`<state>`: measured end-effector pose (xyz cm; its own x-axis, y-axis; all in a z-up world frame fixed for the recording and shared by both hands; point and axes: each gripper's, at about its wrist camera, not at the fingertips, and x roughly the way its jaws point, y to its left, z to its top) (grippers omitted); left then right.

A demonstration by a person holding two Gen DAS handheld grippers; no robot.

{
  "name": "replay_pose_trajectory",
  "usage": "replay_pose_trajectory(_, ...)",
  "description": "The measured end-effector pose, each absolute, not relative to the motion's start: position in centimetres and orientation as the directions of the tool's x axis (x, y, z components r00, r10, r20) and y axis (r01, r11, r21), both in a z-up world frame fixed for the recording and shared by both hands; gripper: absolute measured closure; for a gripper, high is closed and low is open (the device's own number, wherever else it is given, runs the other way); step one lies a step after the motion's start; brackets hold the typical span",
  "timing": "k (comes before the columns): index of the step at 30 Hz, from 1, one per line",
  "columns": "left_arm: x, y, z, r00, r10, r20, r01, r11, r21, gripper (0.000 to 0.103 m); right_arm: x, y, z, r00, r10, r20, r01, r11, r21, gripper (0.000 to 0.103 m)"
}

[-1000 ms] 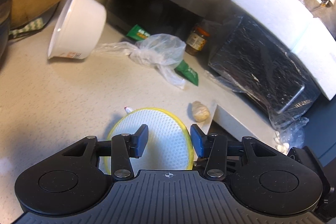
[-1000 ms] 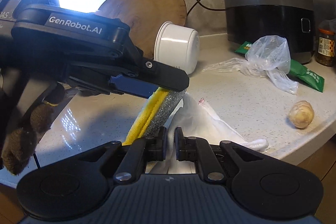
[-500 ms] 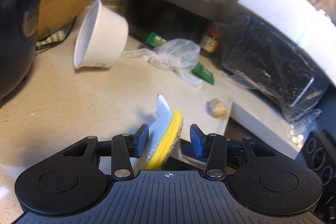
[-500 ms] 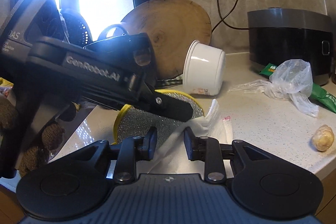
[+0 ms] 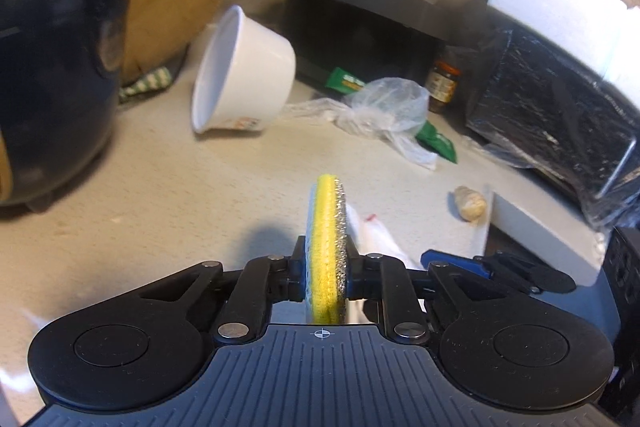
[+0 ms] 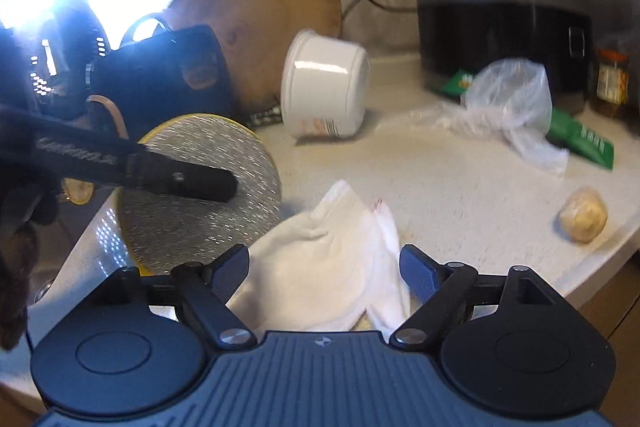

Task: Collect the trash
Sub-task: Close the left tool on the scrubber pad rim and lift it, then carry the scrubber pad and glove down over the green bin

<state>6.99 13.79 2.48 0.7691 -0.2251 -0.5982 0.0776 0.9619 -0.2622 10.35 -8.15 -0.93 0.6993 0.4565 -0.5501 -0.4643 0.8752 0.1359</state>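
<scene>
A round scrub pad [image 5: 325, 227], yellow with a silver face, stands on edge over the pale counter. My left gripper [image 5: 325, 269] has its jaws closing, and both pads press on it. The right wrist view shows one left finger [image 6: 180, 179] lying across the pad's silver face [image 6: 208, 223]. My right gripper [image 6: 324, 269] has its jaws opening wide. A crumpled white wrapper [image 6: 320, 255] lies on the counter between them, untouched by the pads. That wrapper [image 5: 372, 233] and a blue right fingertip [image 5: 456, 263] show just right of the pad.
A white bowl [image 5: 244, 75] lies tipped on its side. Beyond it are a clear plastic bag [image 5: 384, 107], a green packet [image 5: 436, 143] and a ginger lump [image 5: 470, 203] by the counter edge. A black pot [image 5: 52, 87] stands left. A black appliance [image 6: 504, 15] is at the back.
The pad lay flat under the left gripper's open jaws; now it stands on edge with them closed on it. The right jaws, shut a second ago, have spread wide.
</scene>
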Motion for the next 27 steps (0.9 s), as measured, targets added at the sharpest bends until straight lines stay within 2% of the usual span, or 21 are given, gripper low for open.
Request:
replay_pose_trajectory(4, 6.4, 13.1, 2.7, 0.784, -0.167, -0.598, 0.068, 0.98, -0.185, 0.084, 11.2, -6.7, -1.7, 0.723, 0.358, -0.591, -0.401, 0.914, 0.063, 0.017)
replay_pose_trajectory(8, 6.0, 12.7, 2.8, 0.789, -0.149, -0.596, 0.072, 0.986, -0.15, 0.084, 10.8, -6.4, -1.8, 0.704, 0.381, -0.599, -0.439, 0.897, 0.055, 0.02)
replay_pose_trajectory(9, 5.9, 12.7, 2.8, 0.789, -0.148, -0.596, 0.073, 0.986, -0.148, 0.084, 10.5, -6.1, -1.8, 0.708, 0.373, -0.6, -0.446, 0.895, 0.031, 0.032)
replay_pose_trajectory(10, 5.9, 12.7, 2.9, 0.79, -0.148, -0.594, 0.075, 0.986, -0.147, 0.084, 10.2, -5.9, -1.8, 0.717, 0.36, -0.597, -0.449, 0.894, 0.0, 0.054)
replay_pose_trajectory(11, 5.8, 12.6, 3.0, 0.793, -0.146, -0.592, 0.074, 0.987, -0.145, 0.084, 9.8, -5.8, -1.7, 0.722, 0.355, -0.593, -0.455, 0.89, -0.021, 0.062)
replay_pose_trajectory(13, 5.6, 12.5, 3.2, 0.799, -0.145, -0.584, 0.078, 0.987, -0.138, 0.084, 9.1, -6.1, -1.3, 0.709, 0.385, -0.591, -0.471, 0.882, 0.008, 0.09)
replay_pose_trajectory(16, 5.0, 11.9, 3.6, 0.808, -0.145, -0.571, 0.088, 0.988, -0.126, 0.084, 8.0, -7.6, -0.5, 0.72, 0.406, -0.563, -0.463, 0.885, 0.047, 0.093)
replay_pose_trajectory(21, 4.2, 10.1, 4.6, 0.823, -0.162, -0.545, 0.122, 0.986, -0.111, 0.084, 6.1, -11.8, 1.5, 0.764, 0.406, -0.502, -0.4, 0.908, 0.124, 0.094)
replay_pose_trajectory(27, 3.5, 6.0, 5.3, 0.821, -0.245, -0.515, 0.209, 0.969, -0.129, 0.084, 2.8, -17.2, 3.8, 0.831, 0.376, -0.41, -0.325, 0.926, 0.189, 0.094)
